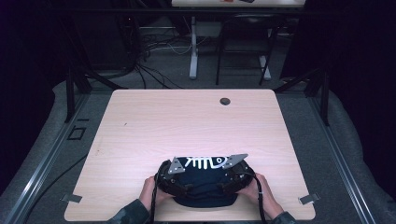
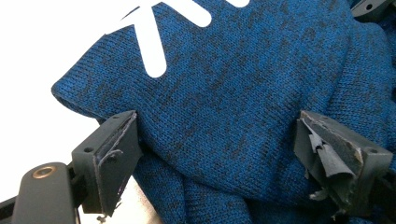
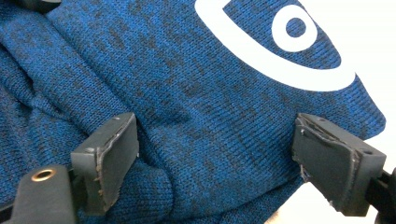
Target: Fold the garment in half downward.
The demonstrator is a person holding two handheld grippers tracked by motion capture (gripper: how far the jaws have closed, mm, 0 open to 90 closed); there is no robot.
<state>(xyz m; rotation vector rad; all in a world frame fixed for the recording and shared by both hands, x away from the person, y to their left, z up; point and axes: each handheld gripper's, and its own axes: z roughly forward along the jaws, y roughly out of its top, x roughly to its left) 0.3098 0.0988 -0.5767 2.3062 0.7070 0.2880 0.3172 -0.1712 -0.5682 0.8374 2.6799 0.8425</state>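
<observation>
High view: a pale wood surface (image 1: 196, 121) with rounded corners stands over a grey floor, with a small dark round cap (image 1: 225, 101) near its far edge. At the near edge, in the middle, lies a dark blue knitted garment (image 1: 204, 179) bearing a white fish-skeleton print (image 1: 201, 162), bunched in folds. A person's two hands come in from the near side, one at each end of the garment. The left gripper (image 1: 173, 173) sits at the garment's left end and the right gripper (image 1: 233, 171) at its right end, each topped by a grey three-cornered plate. In the left gripper view its two black jaws stand wide apart with blue knit spread between them, the pads (image 2: 114, 154) clear of any pinch, holding nothing. In the right gripper view the jaws are likewise wide apart over the cloth near the fish's white eye ring (image 3: 294, 28), gripping nothing.
</observation>
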